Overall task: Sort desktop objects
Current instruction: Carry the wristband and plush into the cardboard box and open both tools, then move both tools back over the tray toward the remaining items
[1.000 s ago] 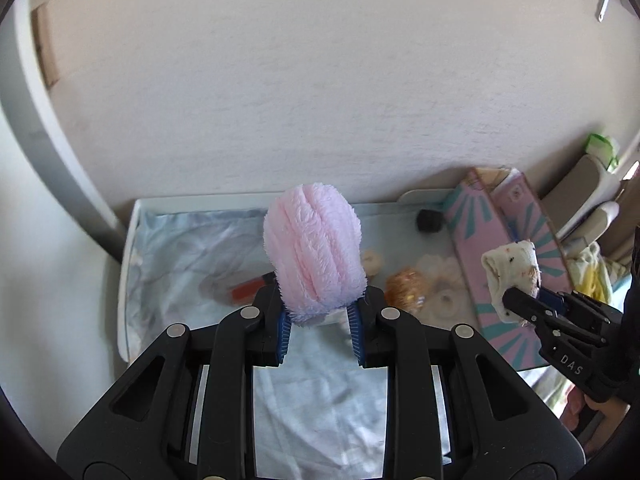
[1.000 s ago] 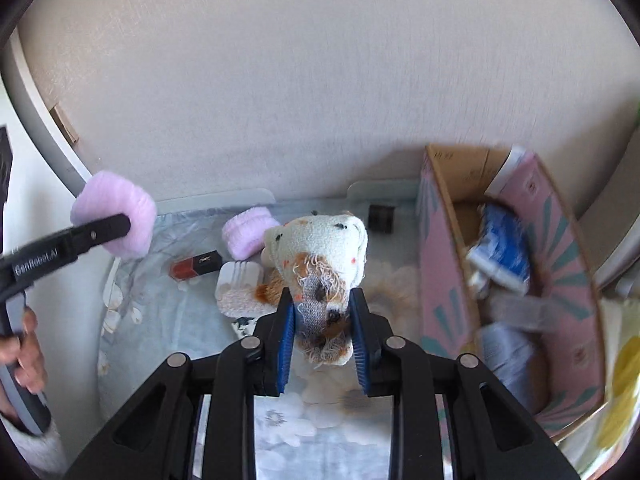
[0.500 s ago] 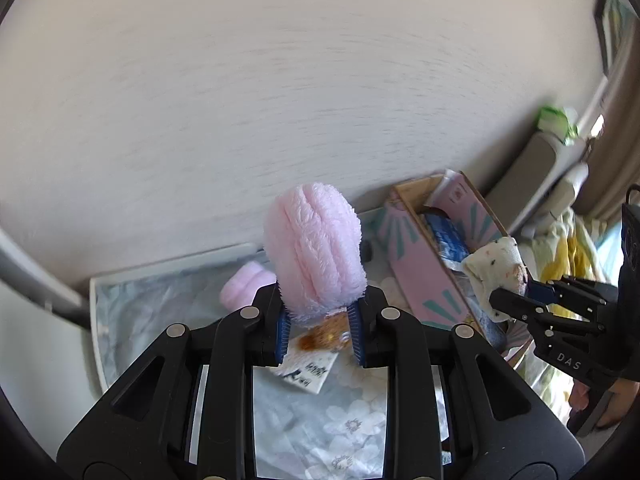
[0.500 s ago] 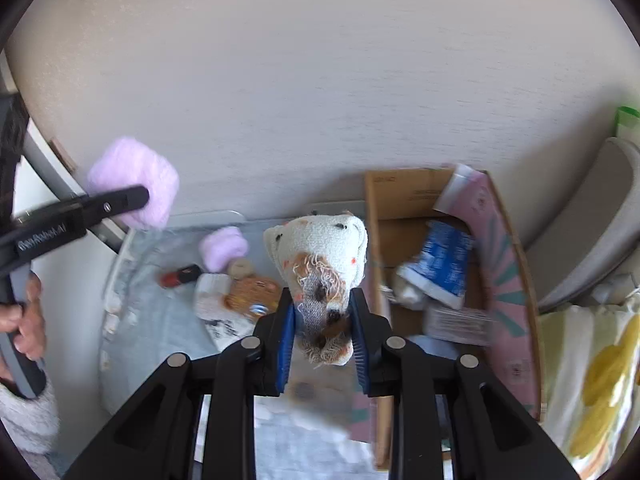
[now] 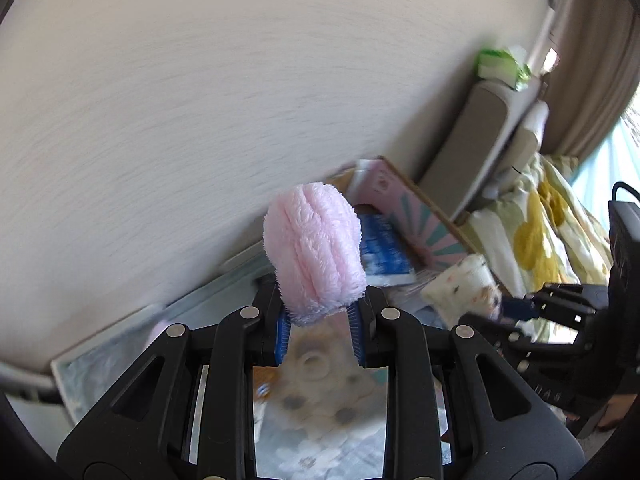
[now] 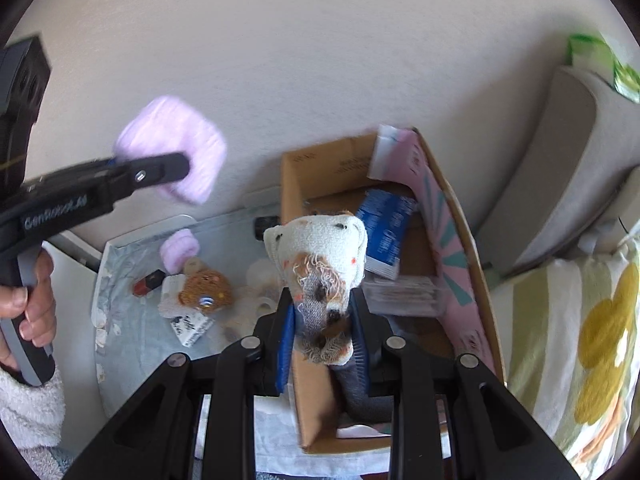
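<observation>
My left gripper [image 5: 319, 330] is shut on a fluffy pink roll [image 5: 314, 254] and holds it up in the air; it also shows in the right wrist view [image 6: 174, 148]. My right gripper [image 6: 322, 340] is shut on a white spotted sock roll [image 6: 322, 268] above the near end of the pink cardboard box [image 6: 460, 264]. In the left wrist view the sock roll [image 5: 460, 290] hangs at the right, beside the box [image 5: 416, 212]. The box holds a blue packet [image 6: 386, 220].
On the flowered tray [image 6: 120, 344] lie a second pink roll [image 6: 180, 246], a red lipstick [image 6: 148, 282], a brown cookie-like toy [image 6: 206, 292] on a card and a small black object [image 6: 264, 224]. A bed with yellow-flowered cover [image 6: 592, 340] is right of the box.
Both grippers have swung right, toward the box. The right gripper with the sock roll now hangs over the box's near end; the left gripper has lifted the pink roll higher.
</observation>
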`<state>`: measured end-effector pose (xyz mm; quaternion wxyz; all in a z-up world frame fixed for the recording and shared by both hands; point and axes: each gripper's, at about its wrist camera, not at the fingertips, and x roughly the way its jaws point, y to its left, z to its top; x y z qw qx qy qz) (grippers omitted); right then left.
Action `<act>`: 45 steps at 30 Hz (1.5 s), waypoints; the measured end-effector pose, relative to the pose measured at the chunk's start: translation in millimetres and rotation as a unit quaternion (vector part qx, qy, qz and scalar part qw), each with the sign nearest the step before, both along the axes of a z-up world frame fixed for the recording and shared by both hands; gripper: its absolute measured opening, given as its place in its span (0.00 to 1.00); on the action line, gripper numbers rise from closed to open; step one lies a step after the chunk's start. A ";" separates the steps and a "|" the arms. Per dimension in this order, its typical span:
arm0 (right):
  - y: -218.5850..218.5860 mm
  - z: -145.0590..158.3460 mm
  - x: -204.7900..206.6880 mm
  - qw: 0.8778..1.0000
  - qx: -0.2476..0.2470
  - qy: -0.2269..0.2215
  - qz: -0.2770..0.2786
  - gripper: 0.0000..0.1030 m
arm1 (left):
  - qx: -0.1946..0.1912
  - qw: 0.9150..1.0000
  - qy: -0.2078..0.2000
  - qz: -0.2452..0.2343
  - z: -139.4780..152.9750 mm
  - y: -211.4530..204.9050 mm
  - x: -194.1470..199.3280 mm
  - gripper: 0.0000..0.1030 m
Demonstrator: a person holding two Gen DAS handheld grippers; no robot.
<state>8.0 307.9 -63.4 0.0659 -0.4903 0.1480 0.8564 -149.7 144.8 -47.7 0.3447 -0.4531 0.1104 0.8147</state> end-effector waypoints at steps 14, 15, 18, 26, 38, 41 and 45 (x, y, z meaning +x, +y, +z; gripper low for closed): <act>40.3 -30.4 -4.4 0.999 -0.024 -0.024 -0.023 0.23 | -0.057 0.995 -0.063 -0.049 -53.8 114.8 -25.0 0.21; 41.7 -32.4 -5.5 0.999 -0.025 -0.027 -0.023 0.23 | -0.061 0.995 -0.065 -0.052 -57.8 119.3 -25.4 0.21; 46.1 -35.9 -7.4 0.999 -0.027 -0.032 -0.023 0.23 | -0.071 0.994 -0.064 -0.056 -64.8 126.3 -24.2 0.21; 55.2 -49.0 -16.9 0.997 -0.033 -0.060 -0.032 0.62 | -0.092 0.992 -0.069 -0.047 -72.9 129.7 -31.0 0.57; 52.6 -41.4 -9.9 0.999 -0.028 -0.010 -0.045 1.00 | -0.083 0.995 -0.044 -0.033 -57.0 107.4 -32.4 1.00; 47.6 -39.4 -9.4 0.999 -0.022 -0.012 -0.043 1.00 | -0.082 0.995 -0.042 -0.026 -56.2 100.1 -31.2 1.00; 47.7 -41.1 -9.0 0.998 -0.024 -0.035 -0.054 1.00 | -0.077 0.996 -0.038 -0.022 -52.4 89.2 -28.8 1.00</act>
